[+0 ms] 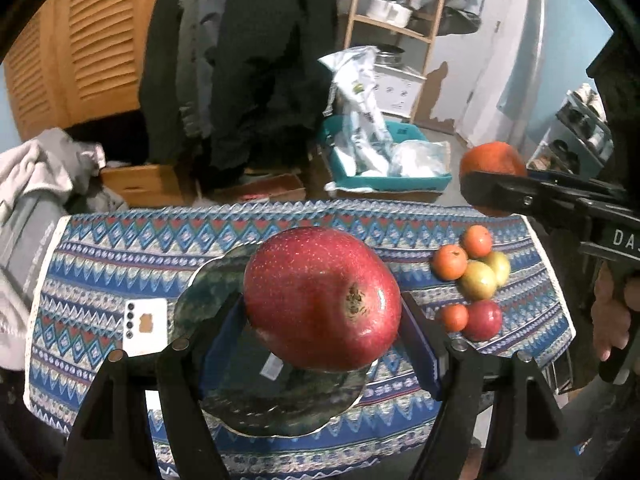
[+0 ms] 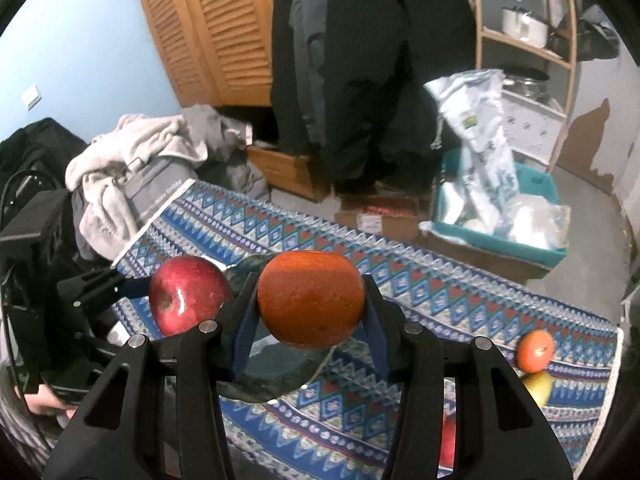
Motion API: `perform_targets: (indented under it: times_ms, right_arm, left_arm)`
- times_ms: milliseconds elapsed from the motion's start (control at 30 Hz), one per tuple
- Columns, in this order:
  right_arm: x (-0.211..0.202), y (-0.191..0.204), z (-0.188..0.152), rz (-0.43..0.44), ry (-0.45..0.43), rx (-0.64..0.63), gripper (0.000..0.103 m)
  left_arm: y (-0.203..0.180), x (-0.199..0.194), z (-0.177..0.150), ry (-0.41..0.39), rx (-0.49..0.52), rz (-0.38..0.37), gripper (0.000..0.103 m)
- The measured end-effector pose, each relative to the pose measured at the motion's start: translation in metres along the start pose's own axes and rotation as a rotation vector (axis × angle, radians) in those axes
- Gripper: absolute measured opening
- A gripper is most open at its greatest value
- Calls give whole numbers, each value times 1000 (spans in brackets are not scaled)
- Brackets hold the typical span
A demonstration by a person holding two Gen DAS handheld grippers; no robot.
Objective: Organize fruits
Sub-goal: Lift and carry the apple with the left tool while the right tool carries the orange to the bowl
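A red apple (image 1: 322, 300) is pinched by the left gripper (image 1: 320, 320), an orange (image 2: 311, 300) by the right gripper (image 2: 310, 316) (plate (image 1: 208, 284) empty); six fruits (image 1: 472, 280) are left at three o'clock.

plate (image 1: 208, 280): middle hidden behind apple (image 1: 320, 300) | phone (image 1: 145, 326): corner hidden at 5 o'clock by finger | red fruit (image 2: 449, 446): mostly hidden behind finger | yellow fruit (image 2: 538, 386): part hidden at 9 o'clock | bag (image 2: 480, 136): print blurred

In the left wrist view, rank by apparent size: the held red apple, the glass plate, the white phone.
1. glass plate
2. red apple, though nearness to the camera inflates it
3. white phone
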State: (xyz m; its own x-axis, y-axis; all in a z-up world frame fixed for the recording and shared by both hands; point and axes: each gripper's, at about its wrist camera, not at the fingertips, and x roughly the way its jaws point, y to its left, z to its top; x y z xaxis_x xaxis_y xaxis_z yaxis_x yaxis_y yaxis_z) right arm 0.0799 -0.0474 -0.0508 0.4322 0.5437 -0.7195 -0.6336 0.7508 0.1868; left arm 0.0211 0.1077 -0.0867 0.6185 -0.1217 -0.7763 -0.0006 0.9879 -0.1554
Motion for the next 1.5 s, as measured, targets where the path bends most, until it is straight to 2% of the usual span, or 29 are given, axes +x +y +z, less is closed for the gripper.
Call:
perform_targets:
  times_ms: [267, 533, 800, 1033, 1200, 1500]
  right_arm:
    - [58, 16, -4, 22, 90, -12, 48]
    - [114, 20, -21, 22, 210, -14, 48]
    - [154, 23, -48, 26, 323, -7, 48]
    - [173, 25, -70, 41, 395, 1, 48]
    - [182, 26, -84, 47, 445, -7, 48]
    - [185, 25, -89, 49, 471, -8, 48]
  left_arm:
    - [33, 18, -17, 43, -37, 67, 77]
    - [61, 54, -40, 132, -79, 142, 77]
    - [72, 84, -62, 232, -125, 142, 77]
    - [71, 97, -70, 278, -123, 151, 77]
    - [74, 106, -79, 324, -152, 130, 77]
    - [74, 122, -95, 387, -152, 136, 77]
